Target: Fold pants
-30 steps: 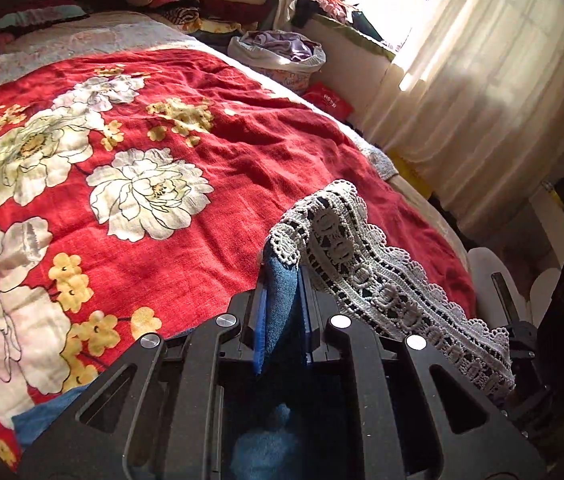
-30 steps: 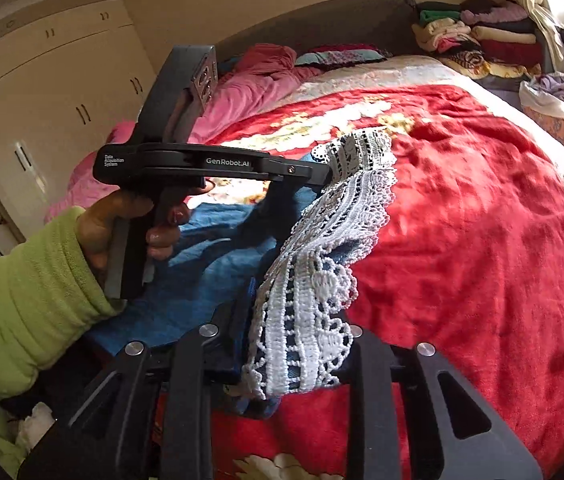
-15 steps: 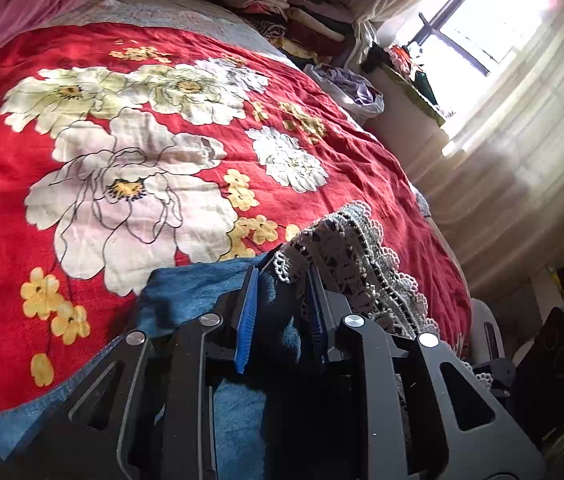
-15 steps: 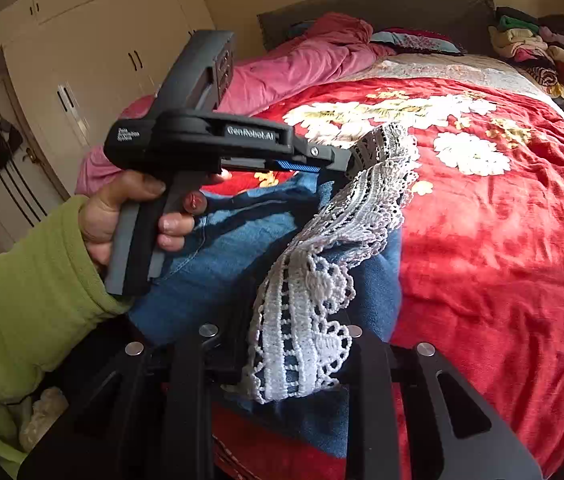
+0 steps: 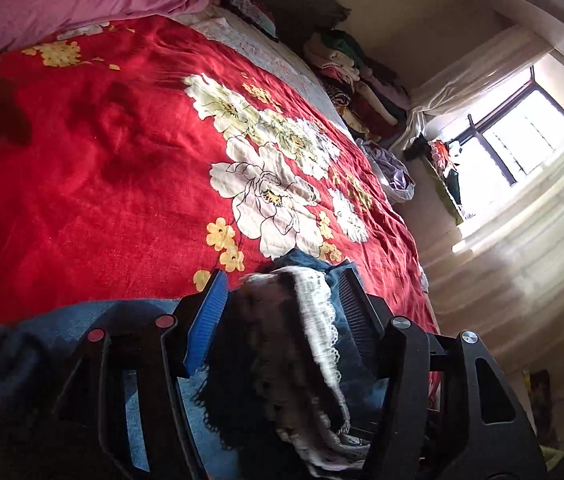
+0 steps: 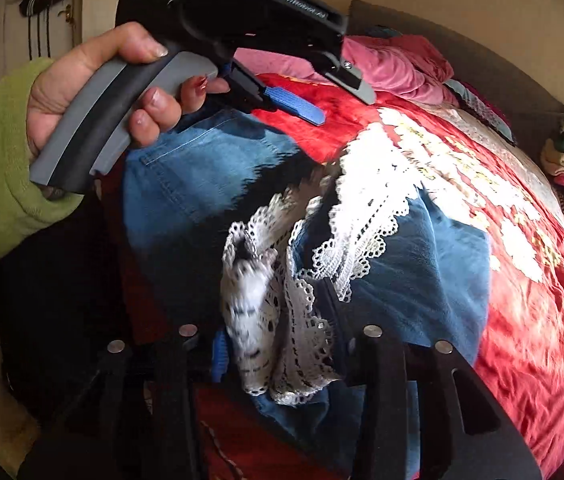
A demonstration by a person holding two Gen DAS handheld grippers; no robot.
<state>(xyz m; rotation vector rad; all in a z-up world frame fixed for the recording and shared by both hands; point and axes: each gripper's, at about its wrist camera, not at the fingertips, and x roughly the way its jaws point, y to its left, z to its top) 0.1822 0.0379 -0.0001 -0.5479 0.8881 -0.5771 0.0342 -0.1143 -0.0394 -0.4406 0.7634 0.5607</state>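
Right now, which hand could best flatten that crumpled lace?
Right, I think. The lace lies bunched between the right gripper's opening fingers. The left gripper's fingers, also opening, hang clear of the cloth, farther up the pants.

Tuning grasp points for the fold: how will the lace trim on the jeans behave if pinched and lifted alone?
Likely floppy: the lace trim bunches and drapes in loose folds over the jeans. Probably light, being openwork with holes. It may snag: it lies crumpled between the opening jaws of the right hand-held gripper, so its loops could catch on the ribbed pads.
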